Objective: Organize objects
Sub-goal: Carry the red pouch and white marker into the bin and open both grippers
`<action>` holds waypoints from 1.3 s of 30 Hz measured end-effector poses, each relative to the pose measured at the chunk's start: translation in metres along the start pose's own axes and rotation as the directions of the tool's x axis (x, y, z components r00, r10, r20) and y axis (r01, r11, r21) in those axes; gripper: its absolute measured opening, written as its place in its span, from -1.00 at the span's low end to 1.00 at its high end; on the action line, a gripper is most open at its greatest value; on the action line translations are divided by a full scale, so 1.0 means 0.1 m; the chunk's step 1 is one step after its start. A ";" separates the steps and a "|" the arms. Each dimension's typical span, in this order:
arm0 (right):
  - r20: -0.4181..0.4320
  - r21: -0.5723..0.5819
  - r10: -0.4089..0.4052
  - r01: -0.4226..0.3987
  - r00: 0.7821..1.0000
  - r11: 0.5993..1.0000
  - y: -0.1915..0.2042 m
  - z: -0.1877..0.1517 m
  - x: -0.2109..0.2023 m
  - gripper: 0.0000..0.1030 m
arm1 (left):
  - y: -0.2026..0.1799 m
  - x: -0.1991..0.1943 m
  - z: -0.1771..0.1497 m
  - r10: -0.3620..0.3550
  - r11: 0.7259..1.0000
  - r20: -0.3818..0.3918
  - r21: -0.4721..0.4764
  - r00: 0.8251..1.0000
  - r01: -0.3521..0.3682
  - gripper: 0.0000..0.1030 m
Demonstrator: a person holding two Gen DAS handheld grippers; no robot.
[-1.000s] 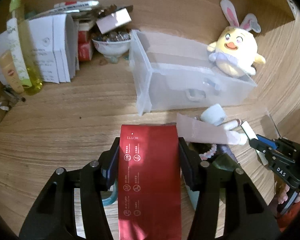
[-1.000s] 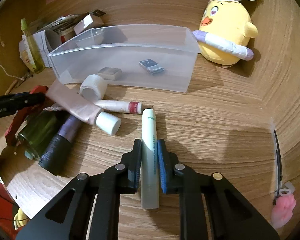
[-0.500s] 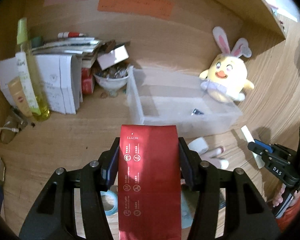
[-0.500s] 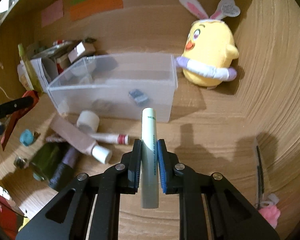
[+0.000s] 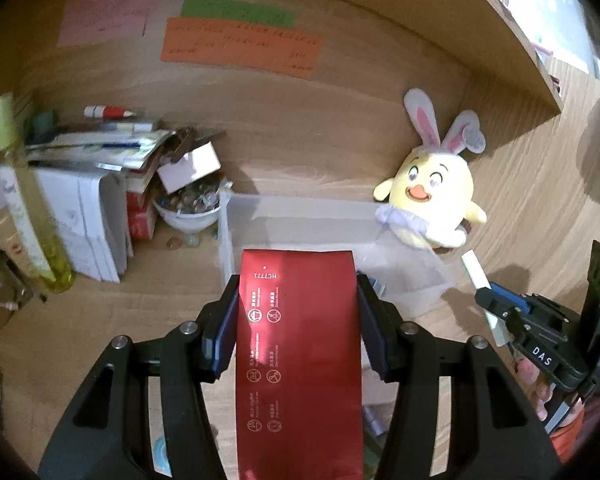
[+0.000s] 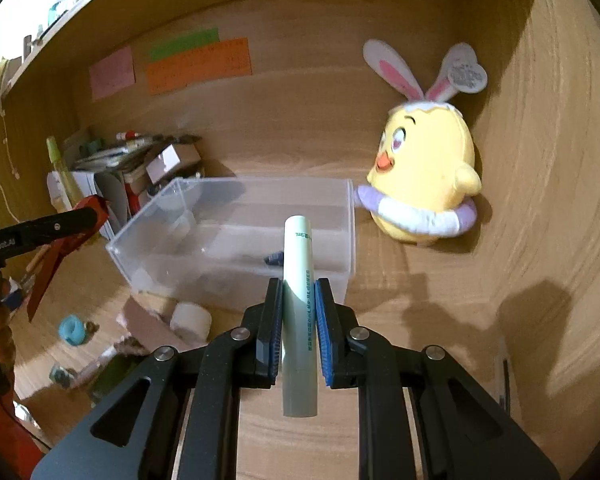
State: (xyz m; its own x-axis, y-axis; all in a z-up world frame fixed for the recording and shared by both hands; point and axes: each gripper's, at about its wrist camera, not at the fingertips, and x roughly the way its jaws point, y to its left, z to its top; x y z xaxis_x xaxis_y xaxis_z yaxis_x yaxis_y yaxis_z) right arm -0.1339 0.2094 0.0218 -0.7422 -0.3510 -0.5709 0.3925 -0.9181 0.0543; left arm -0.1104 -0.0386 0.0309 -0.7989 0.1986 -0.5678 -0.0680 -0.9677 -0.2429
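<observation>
My left gripper [image 5: 296, 296] is shut on a flat red packet [image 5: 298, 340] and holds it raised in front of the clear plastic bin [image 5: 328, 224]. My right gripper [image 6: 298, 300] is shut on a pale green tube [image 6: 298, 292], raised above the desk just in front of the bin [image 6: 236, 240]. The bin holds a small dark item [image 6: 274, 258]. Loose items lie left of the bin's front: a white roll [image 6: 190, 320], a brown tube [image 6: 148, 320], a blue ring [image 6: 73, 330].
A yellow bunny-eared plush [image 6: 424, 184] stands right of the bin. White boxes [image 5: 80, 224], a yellow-green bottle [image 5: 28, 208], papers and a bowl of small bits [image 5: 188, 208] crowd the back left. Wooden walls close the back and right.
Both grippers have lifted up and away from the desk with their objects. The green tube has left the desk surface. The bin now sits farther below and ahead in both views.
</observation>
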 end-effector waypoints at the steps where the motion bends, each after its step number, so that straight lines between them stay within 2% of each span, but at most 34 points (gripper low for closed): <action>1: 0.006 -0.004 0.003 -0.003 1.000 1.000 0.00 0.03 0.01 -0.72 | -0.01 0.01 0.02 -0.001 1.000 0.002 0.000 1.000 0.001 0.04; 11: 0.042 -0.043 0.034 -0.033 0.999 0.999 0.04 0.41 0.21 -0.72 | -0.09 0.19 0.34 -0.007 1.000 0.011 -0.004 1.000 0.007 0.04; 19: 0.025 -0.051 0.051 -0.050 0.998 0.997 0.04 0.62 0.46 -0.72 | -0.11 0.46 0.57 0.008 1.000 -0.002 -0.012 1.000 -0.008 0.04; 28: -0.058 -0.063 0.042 -0.045 0.997 0.997 0.02 0.65 0.91 -0.72 | -0.09 0.91 0.66 0.047 0.999 -0.069 0.004 0.997 -0.047 0.04; 31: -0.094 -0.065 0.036 -0.042 0.995 0.997 0.01 0.60 1.07 -0.72 | -0.08 1.06 0.65 0.075 0.997 -0.087 0.018 0.993 -0.073 0.04; 39: -0.171 -0.077 0.014 -0.028 0.985 0.997 0.00 0.51 1.39 -0.72 | -0.01 1.44 0.58 0.092 0.996 -0.159 0.020 0.983 -0.090 0.04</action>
State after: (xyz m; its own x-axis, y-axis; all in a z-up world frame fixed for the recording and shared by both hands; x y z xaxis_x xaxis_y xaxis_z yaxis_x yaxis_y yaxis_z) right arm -0.2650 0.1510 -0.0159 -0.6327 -0.3277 -0.7016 0.4538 -0.8911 0.0070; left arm -0.2600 -0.0178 -0.0050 -0.6968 0.1305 -0.7053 -0.0075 -0.9846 -0.1747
